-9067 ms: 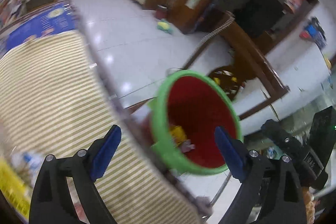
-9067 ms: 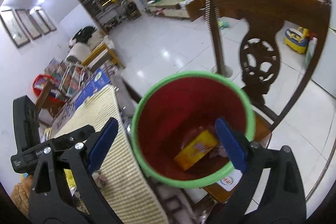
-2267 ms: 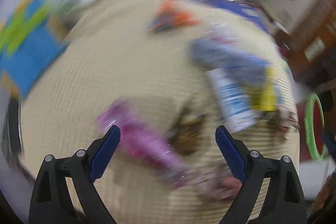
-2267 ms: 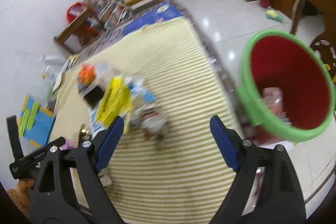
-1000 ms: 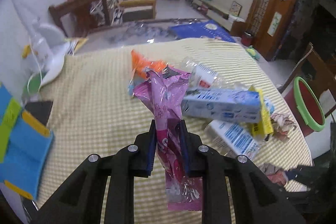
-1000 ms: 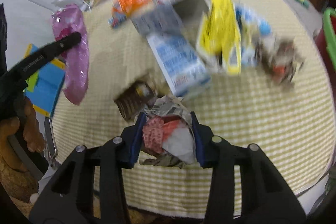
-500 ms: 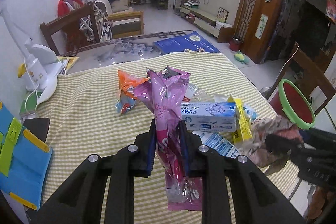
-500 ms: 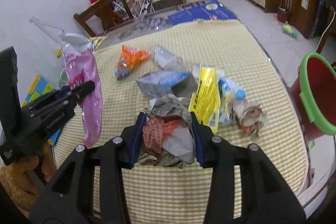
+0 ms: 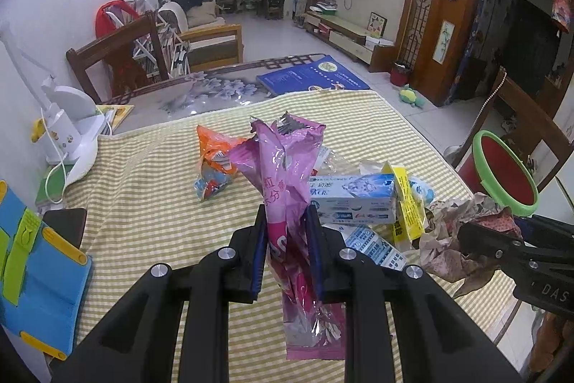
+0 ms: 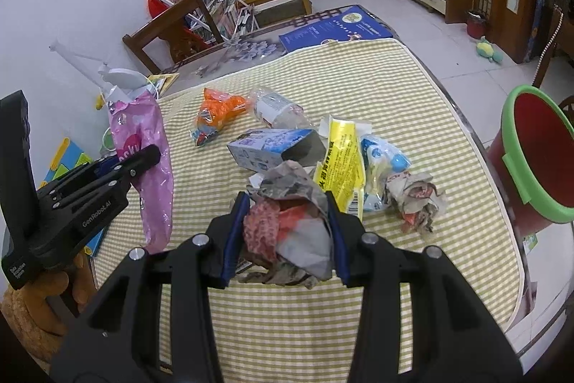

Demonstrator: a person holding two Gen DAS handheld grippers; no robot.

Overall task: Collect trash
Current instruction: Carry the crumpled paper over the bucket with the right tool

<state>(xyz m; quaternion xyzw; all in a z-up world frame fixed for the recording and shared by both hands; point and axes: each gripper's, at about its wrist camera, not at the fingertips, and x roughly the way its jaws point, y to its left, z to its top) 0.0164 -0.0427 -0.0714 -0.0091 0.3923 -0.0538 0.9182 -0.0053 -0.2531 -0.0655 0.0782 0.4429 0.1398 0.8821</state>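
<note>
Trash is clamped in both grippers above the tabletop [image 10: 376, 88], which is covered by a yellow-checked cloth. A pink wrapper [image 9: 287, 203] is pinched between the narrowly closed fingers [image 9: 259, 252] of the left gripper [image 9: 287, 250], its torn top standing up beyond them and its tail hanging below them. A crumpled paper wad [image 10: 290, 232] is gripped between the fingers [image 10: 233, 239] of the right gripper [image 10: 285, 239], which are set only as wide as the wad itself. More trash is seen lying on the cloth beyond the right fingers: a blue-and-white carton [image 10: 272, 146] just ahead, a yellow wrapper [image 10: 340, 164] ahead and to the right, touching the carton's open end, a second paper wad [image 10: 416, 200] farther right, an orange packet [image 10: 215, 110] ahead and to the left, and a clear crushed bottle [image 10: 276, 110] beside it. A red bin with a green rim [image 10: 531, 160] is seen off the tabletop's edge, well to the right of the right fingers. In the right wrist view the left gripper is found to the left of the right fingers, held by a hand [image 10: 32, 304].
</note>
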